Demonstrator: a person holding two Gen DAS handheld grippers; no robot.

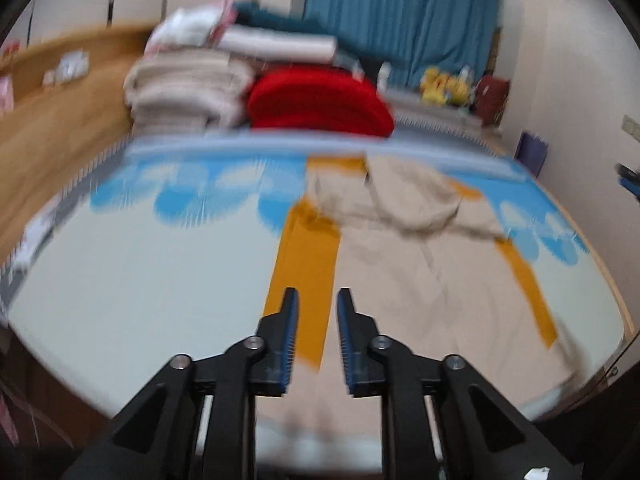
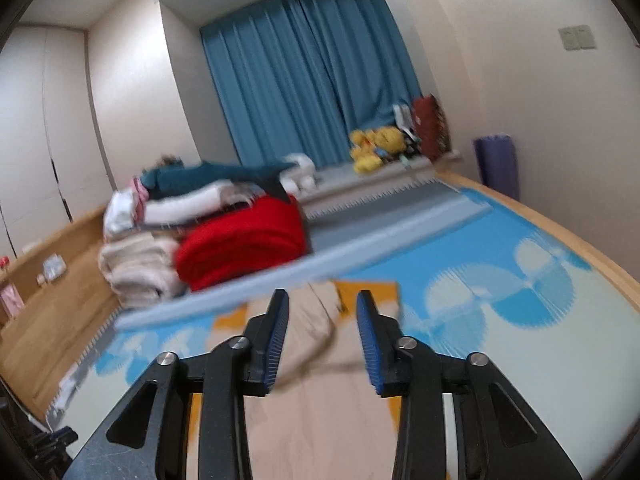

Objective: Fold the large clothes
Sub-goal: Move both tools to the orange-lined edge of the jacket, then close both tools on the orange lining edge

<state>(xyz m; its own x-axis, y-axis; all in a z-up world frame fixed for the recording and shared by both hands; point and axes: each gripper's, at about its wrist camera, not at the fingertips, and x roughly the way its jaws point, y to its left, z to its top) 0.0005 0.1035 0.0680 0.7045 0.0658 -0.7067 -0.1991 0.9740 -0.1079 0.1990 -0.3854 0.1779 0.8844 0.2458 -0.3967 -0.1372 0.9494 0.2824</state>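
Left hand-held gripper [image 1: 317, 300]: empty | beige garment [image 1: 400, 272]: 1 | red blanket [image 1: 316, 100]: 1

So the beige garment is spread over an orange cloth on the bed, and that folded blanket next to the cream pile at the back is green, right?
Not quite. The folded blanket is red, not green, as both wrist views show. The rest holds: the beige garment lies over the orange cloth on the bed, and the blanket sits beside the cream pile.

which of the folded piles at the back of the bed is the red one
The red blanket, the lower right bundle, beside the beige folded stack and below the white and teal layers.
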